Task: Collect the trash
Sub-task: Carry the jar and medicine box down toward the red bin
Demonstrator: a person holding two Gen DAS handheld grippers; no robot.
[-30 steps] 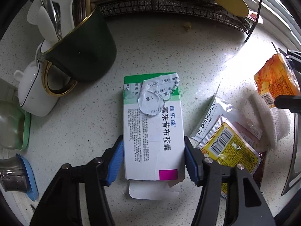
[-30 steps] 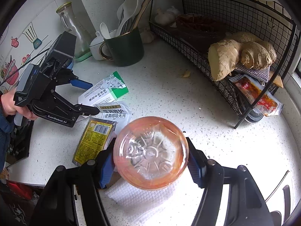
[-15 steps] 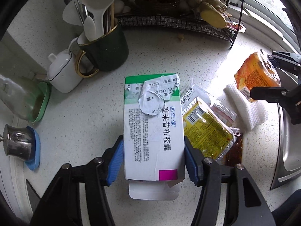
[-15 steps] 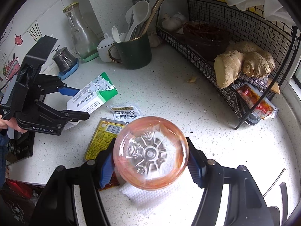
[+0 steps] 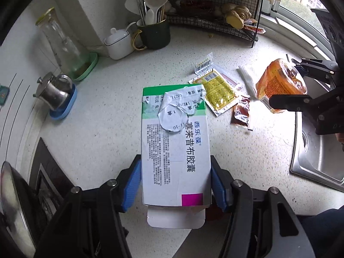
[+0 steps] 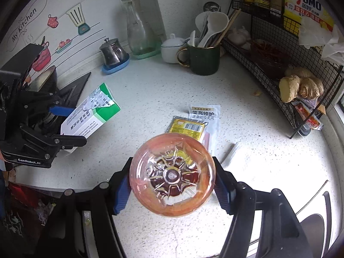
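My left gripper (image 5: 175, 185) is shut on a white and green medicine box (image 5: 174, 142) and holds it above the counter; it also shows in the right wrist view (image 6: 91, 116). My right gripper (image 6: 172, 180) is shut on an orange plastic bottle (image 6: 172, 175), seen bottom-on; in the left wrist view the bottle (image 5: 279, 86) hangs at the right. On the counter lie a yellow sachet (image 5: 218, 90), a white sachet (image 6: 204, 112), a dark red sauce packet (image 5: 241, 112) and a white paper towel (image 5: 247, 79).
A green mug with utensils (image 6: 204, 59), a white sugar pot (image 6: 172, 49), a glass carafe (image 6: 137, 28) and a steel pot (image 6: 112, 51) stand at the back. A black wire rack with ginger (image 6: 301, 86) is right. A steel sink (image 5: 318, 157) and a stove (image 5: 43, 172) flank the counter.
Both grippers have risen and pulled back from the counter with the box and the bottle. The sachets and paper towel stay on the counter, now farther below.
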